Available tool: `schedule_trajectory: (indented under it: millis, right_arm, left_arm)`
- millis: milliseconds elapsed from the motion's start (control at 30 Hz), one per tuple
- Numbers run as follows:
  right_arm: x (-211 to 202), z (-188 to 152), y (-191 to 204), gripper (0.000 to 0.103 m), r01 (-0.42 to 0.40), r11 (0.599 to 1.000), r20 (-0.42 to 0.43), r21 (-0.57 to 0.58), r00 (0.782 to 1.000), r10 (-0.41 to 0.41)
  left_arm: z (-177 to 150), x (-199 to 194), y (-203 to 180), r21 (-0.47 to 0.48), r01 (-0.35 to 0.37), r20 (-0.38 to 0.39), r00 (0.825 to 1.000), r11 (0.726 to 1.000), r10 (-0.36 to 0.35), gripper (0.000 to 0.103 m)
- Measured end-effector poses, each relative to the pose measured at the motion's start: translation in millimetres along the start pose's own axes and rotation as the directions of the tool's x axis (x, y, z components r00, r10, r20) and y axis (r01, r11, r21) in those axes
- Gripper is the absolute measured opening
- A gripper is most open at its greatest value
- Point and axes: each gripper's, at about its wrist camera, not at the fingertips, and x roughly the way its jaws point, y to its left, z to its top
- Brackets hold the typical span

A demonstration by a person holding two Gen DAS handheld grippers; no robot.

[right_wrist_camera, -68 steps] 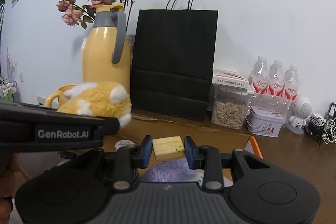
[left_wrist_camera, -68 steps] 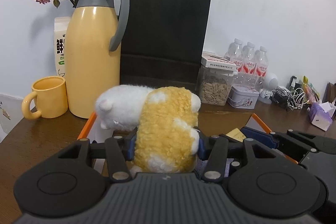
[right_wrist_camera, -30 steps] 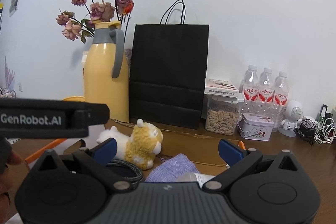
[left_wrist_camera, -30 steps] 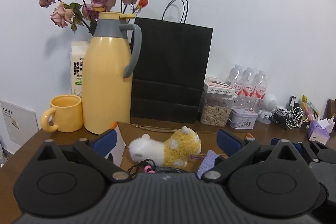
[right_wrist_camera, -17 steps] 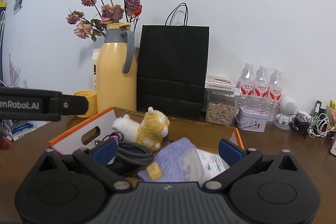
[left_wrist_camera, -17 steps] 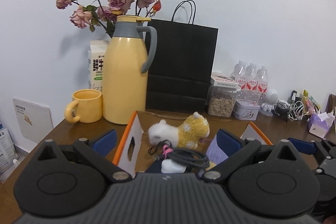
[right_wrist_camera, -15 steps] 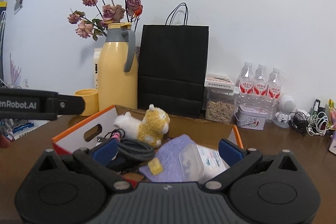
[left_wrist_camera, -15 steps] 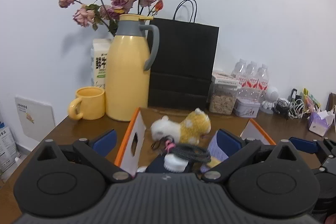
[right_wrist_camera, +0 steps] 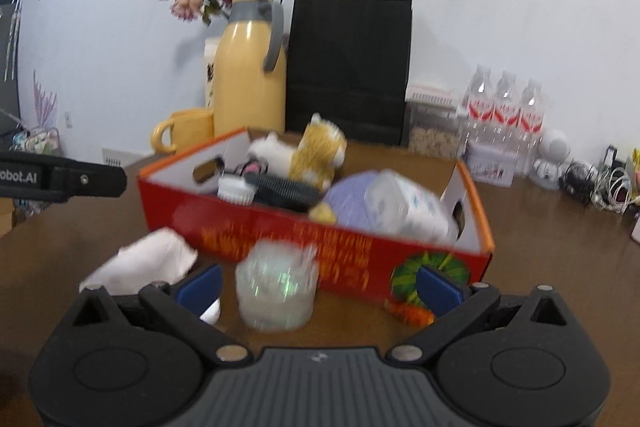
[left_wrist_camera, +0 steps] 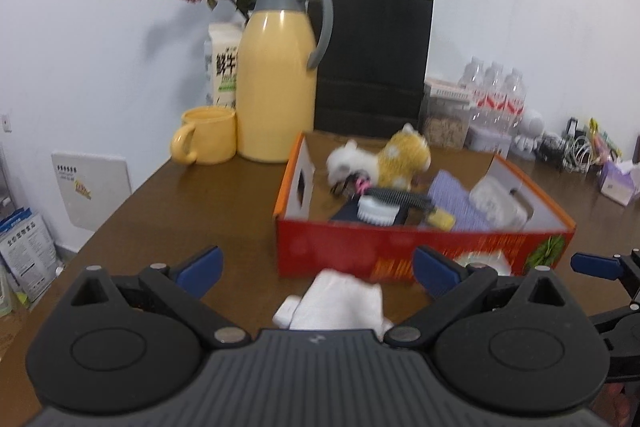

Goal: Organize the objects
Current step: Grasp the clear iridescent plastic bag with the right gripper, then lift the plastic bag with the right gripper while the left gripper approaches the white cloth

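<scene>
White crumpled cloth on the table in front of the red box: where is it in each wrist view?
Left wrist: the white crumpled cloth lies bottom centre, between the open left gripper fingers, before the red cardboard box.
Right wrist: the cloth lies lower left, beside the right gripper, left of a clear round plastic container.
Shared landmark: the yellow thermos jug.

I count two hand-held grippers: left hand-held gripper (left_wrist_camera: pixel 316 269), right hand-held gripper (right_wrist_camera: pixel 319 285). One red box (right_wrist_camera: pixel 280 231) holds one plush toy (right_wrist_camera: pixel 310 153), one brush (right_wrist_camera: pixel 237 190) and one purple cloth (left_wrist_camera: pixel 460 205). On the worktop (left_wrist_camera: pixel 208 203): one white cloth (right_wrist_camera: pixel 144 261), one clear jar (right_wrist_camera: pixel 276 287), one mug (left_wrist_camera: pixel 206 141), one thermos (left_wrist_camera: pixel 278 83), one black bag (left_wrist_camera: pixel 372 63), three water bottles (right_wrist_camera: pixel 504 115).
</scene>
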Motion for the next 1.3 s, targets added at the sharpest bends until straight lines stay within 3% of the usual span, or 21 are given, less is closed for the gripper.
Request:
schedule_trajectory:
  millis: [167,567,667,800,967,1300]
  right_arm:
    - [8,-10,5,0.103,-0.003,1.000,-0.047,-0.013,0.999,0.002]
    - [48,4,16,0.101,-0.011,1.000,-0.071,-0.008,0.997,0.010]
    - [56,4,19,0.089,0.002,1.000,-0.067,-0.002,0.998,-0.002]
    - [57,0,17,0.040,-0.029,0.999,-0.072,0.014,0.997,0.030]
    - [46,-2,20,0.039,-0.051,0.999,-0.022,-0.010,0.998,0.051]
    - [13,-10,8,0.039,-0.002,1.000,0.082,-0.023,0.997,0.004]
  left_arm:
    - [-16,1,11,-0.005,-0.015,-0.041,0.999,1.000,0.015,0.103]
    - [-30,5,32,-0.048,-0.046,-0.081,0.996,0.998,0.042,0.103]
    - [-32,7,34,-0.052,-0.048,-0.089,0.995,0.997,0.043,0.103]
    - [-33,11,33,-0.058,-0.051,-0.097,0.994,0.997,0.046,0.103]
    - [-35,11,30,-0.056,-0.052,-0.101,0.994,0.997,0.047,0.103]
    - [-40,8,23,-0.037,-0.056,-0.115,0.992,0.998,0.051,0.103]
